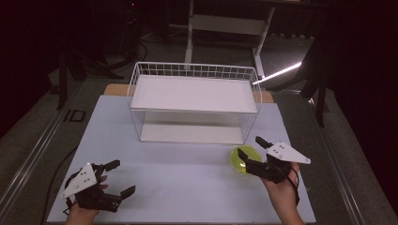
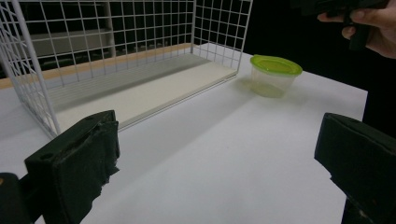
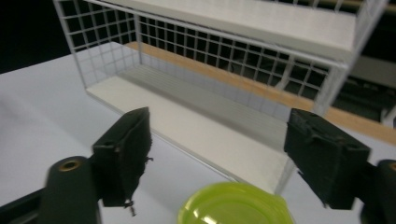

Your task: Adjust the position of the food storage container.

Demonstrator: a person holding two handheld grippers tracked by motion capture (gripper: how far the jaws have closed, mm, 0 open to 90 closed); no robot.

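Two open hand-held grippers, left, right; container's clear body in left gripper view.

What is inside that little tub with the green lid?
Nothing that shows: through the clear wall of the tub I make out no contents, though the view is dim. Its green lid covers the top, so the right gripper, hovering open above, looks down on lid alone.

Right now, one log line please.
right gripper: open, over tub | left gripper: open, idle | tub: on table, beside rack
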